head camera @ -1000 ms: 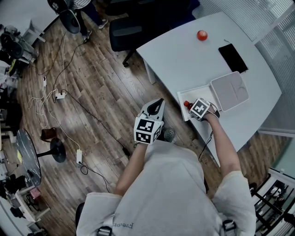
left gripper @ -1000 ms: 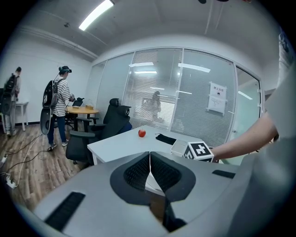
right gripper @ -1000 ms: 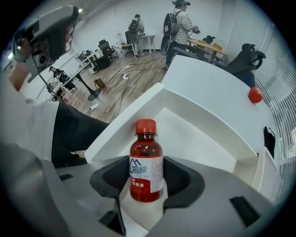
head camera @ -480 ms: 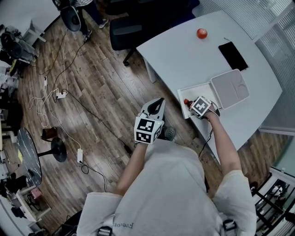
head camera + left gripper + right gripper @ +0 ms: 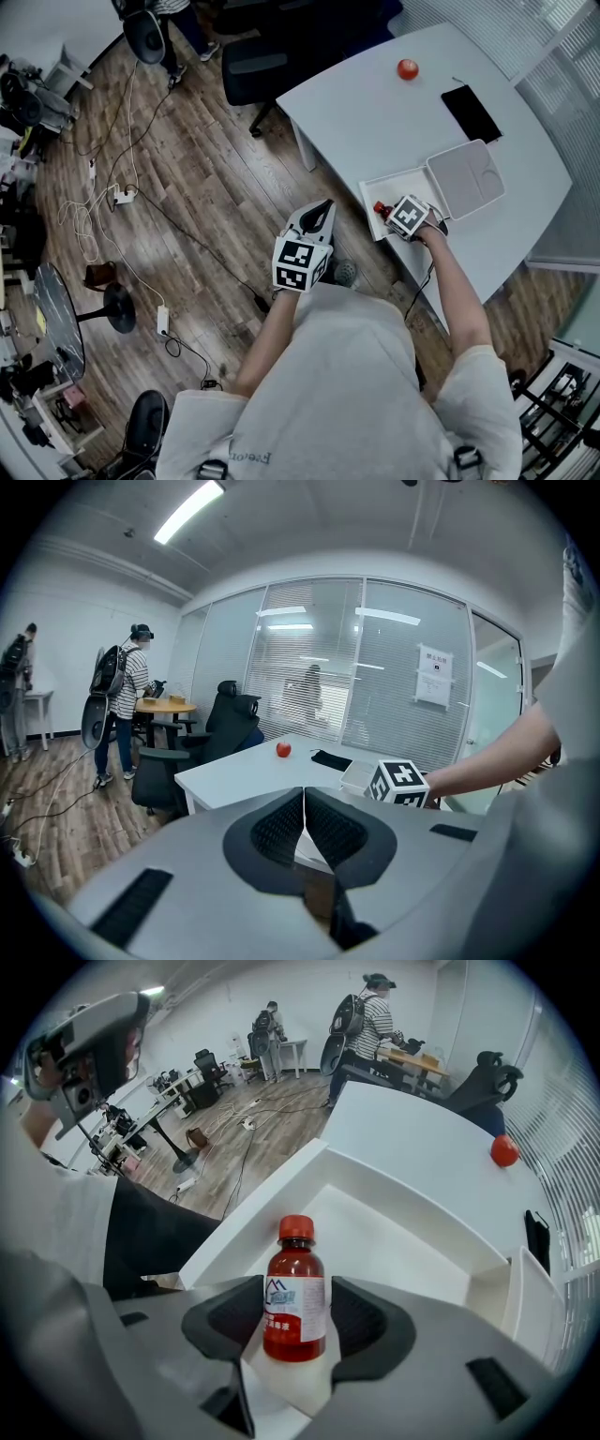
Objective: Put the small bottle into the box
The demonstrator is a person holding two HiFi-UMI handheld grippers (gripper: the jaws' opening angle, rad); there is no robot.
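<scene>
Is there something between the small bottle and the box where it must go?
Nothing visible does. The right gripper holds the bottle over the bare floor of the open box, and the lid lies flipped aside.

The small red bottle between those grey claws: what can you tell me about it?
The small bottle looks like clear plastic holding dark red liquid, with a red screw cap and a white label bearing a blue house-like mark and print too small to read. It stands upright, gripped at the label between the right gripper's jaws, over the floor of the open white box; whether its base touches that floor is hidden.
</scene>
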